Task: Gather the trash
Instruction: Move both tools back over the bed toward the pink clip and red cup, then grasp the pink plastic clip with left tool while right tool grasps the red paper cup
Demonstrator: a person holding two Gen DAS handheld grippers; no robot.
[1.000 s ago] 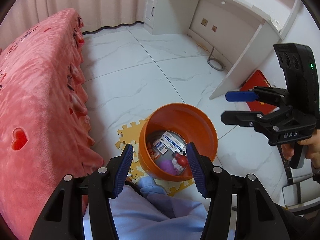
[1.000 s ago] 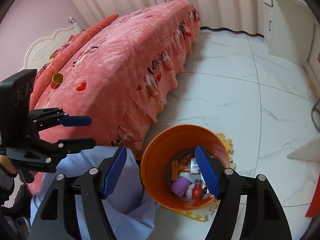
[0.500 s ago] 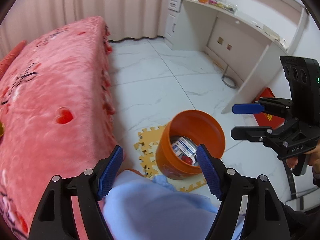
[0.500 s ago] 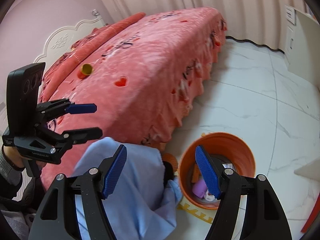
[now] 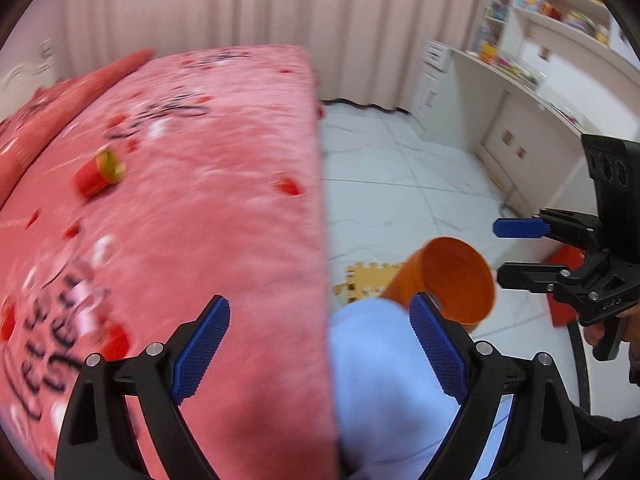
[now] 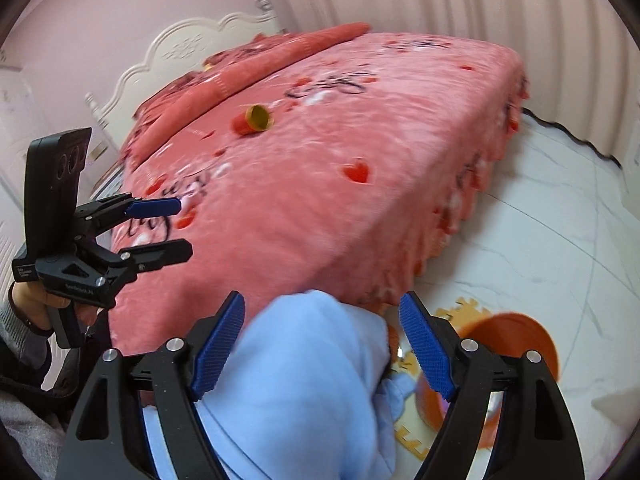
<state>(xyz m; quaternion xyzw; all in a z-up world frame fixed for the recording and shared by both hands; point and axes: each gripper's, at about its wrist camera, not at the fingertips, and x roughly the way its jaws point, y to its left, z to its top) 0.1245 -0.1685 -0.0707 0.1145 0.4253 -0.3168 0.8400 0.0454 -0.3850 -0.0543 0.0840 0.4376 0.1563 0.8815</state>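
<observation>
Though blurred, red cup [image 6: 251,121] (yellow inside) on its side.

The left claw [image 5: 318,354] is held with its two blue-padded fingers [image 5: 200,346] spread wide apart, gripping nothing. The right claw [image 6: 322,350] is spread just as wide, its fingers [image 6: 218,344] bare of any load. Each claw shows in the other's view, off to the side, level, jaws parted, held by a hand [image 6: 44,300] wrapped around its black handle. The person's light blue trouser knee [image 6: 312,364] rises below and between the right claw's fingers.
</observation>
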